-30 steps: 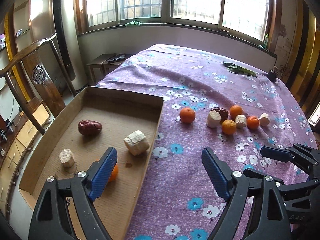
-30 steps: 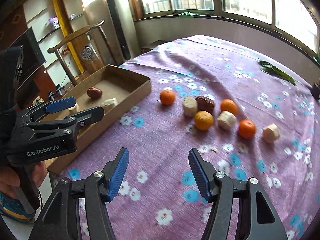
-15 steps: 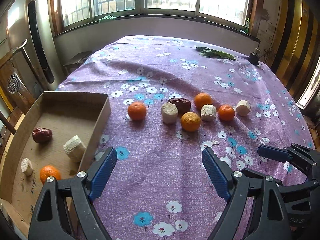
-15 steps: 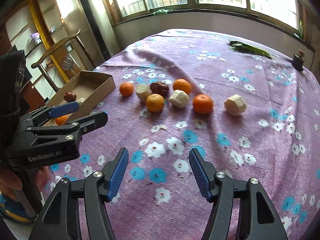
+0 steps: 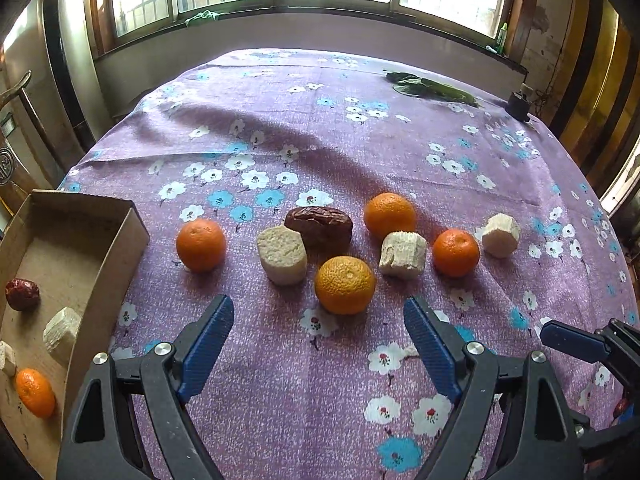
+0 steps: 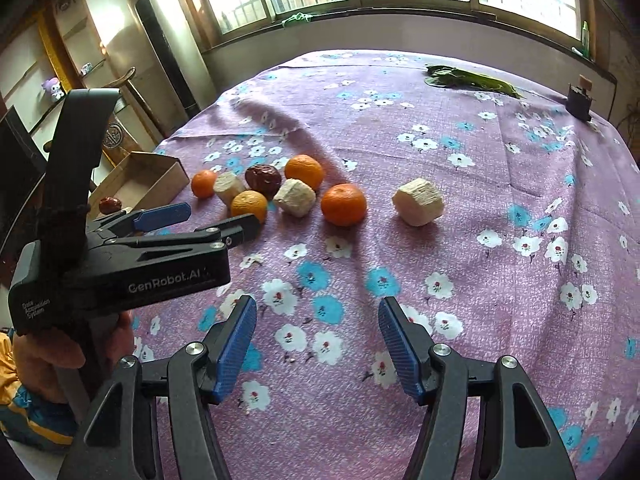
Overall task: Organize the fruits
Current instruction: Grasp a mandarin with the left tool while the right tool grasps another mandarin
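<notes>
On the purple flowered cloth (image 5: 320, 144) lies a cluster of fruit: several oranges, pale chunks and a brown date (image 5: 319, 223). My left gripper (image 5: 319, 322) hovers open just in front of the nearest orange (image 5: 345, 285), nothing between its fingers. A pale chunk (image 5: 282, 255) sits left of that orange. My right gripper (image 6: 316, 326) is open and empty over bare cloth, short of an orange (image 6: 343, 204) and a pale chunk (image 6: 418, 201). The left gripper (image 6: 196, 222) shows at the left of the right wrist view.
A cardboard tray (image 5: 108, 268) stands at the left table edge, holding a date (image 5: 22, 294), pale chunks (image 5: 62, 334) and an orange (image 5: 35, 392). A green leaf (image 5: 432, 88) and a small dark object (image 5: 518, 106) lie at the far right. A hand (image 6: 60, 354) holds the left gripper.
Both grippers have swung right, away from the tray and toward the fruit cluster, and moved lower and closer to it. Their jaws stay open and empty.
</notes>
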The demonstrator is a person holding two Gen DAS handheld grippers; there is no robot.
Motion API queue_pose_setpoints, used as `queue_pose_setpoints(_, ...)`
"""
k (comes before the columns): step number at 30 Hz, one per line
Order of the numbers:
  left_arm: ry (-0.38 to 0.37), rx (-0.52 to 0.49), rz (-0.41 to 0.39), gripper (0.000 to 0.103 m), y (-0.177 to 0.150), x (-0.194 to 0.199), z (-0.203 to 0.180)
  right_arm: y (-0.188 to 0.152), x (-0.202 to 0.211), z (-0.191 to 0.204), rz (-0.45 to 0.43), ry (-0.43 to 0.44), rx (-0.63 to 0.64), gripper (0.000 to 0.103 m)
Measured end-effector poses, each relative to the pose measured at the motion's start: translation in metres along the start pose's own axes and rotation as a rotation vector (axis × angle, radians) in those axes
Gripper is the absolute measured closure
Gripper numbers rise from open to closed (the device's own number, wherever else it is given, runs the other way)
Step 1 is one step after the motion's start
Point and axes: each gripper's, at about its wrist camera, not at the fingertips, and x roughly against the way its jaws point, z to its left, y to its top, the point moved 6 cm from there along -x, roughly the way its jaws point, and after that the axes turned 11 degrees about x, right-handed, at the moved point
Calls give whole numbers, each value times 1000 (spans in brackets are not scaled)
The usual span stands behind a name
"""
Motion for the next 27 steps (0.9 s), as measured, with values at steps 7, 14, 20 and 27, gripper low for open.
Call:
queue_pose_setpoints(7,-11,9,18,50,5,-17,2,11,-18,-12,25,-11,2,35)
queue_pose_setpoints(14,-48,1,36,74,3,-14,4,26,-36,-12,44,-25,37,35)
queue_pose_setpoints(20,-51,-12,15,74,-4,6,11,41,-57,-13,67,-47,72,37)
queue_pose_setpoints(27,-43,-19,22,74,-11,13,19,62,-74,-23,71,-61,109,62)
